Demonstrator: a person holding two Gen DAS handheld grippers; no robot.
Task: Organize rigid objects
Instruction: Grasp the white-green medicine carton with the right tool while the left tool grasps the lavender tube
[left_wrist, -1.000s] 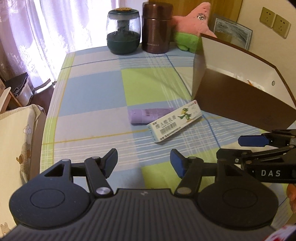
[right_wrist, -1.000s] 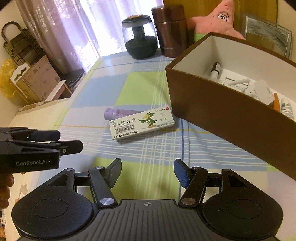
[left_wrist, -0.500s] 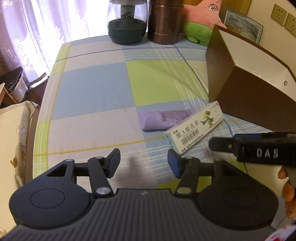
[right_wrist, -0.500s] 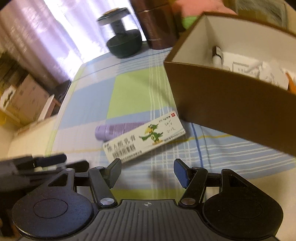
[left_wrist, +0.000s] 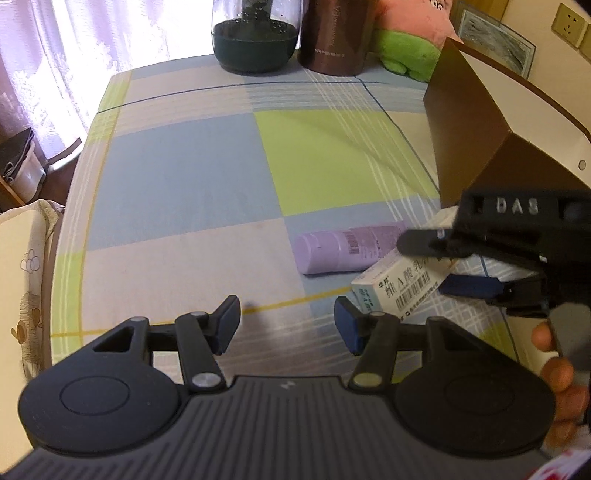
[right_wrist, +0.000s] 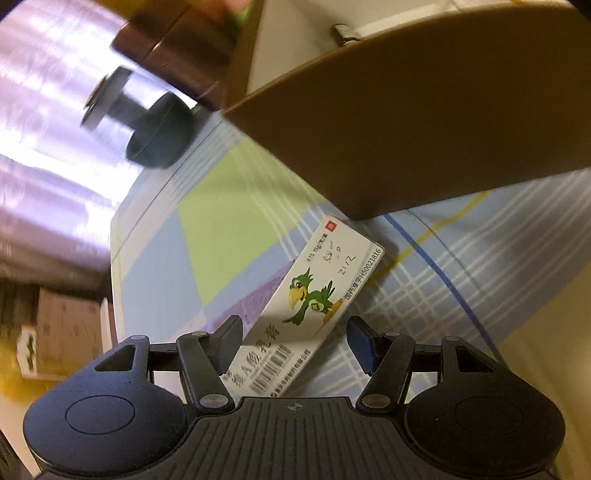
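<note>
A white ointment carton (right_wrist: 314, 306) printed with a green parrot is straddled by the right hand-held gripper (right_wrist: 295, 341), whose jaws are spread wide and have not yet closed on anything. The carton lies flat on the checked cloth of the surface (left_wrist: 192, 177), its far end just beside the brown storage box (right_wrist: 406, 122) and its long side resting against a lilac tube (left_wrist: 332, 249) lying on its side. The left hand-held gripper (left_wrist: 286, 326) is held open and empty above bare cloth, well apart from both items.

The step in hand is judged to be the grasp of the carton, ahead of a lift into the box. It would be done well if the jaws were lowered until the pads sit level with the carton's long sides, then closed across its narrow width, near the middle rather than the barcode end, so the carton does not pivot. A light squeeze is advised, since thin card may crush. The left-hand pad is seen close to the tube side, so care is needed that the tube is not pinched or rolled away. The box wall must be cleared on the lift.
</note>
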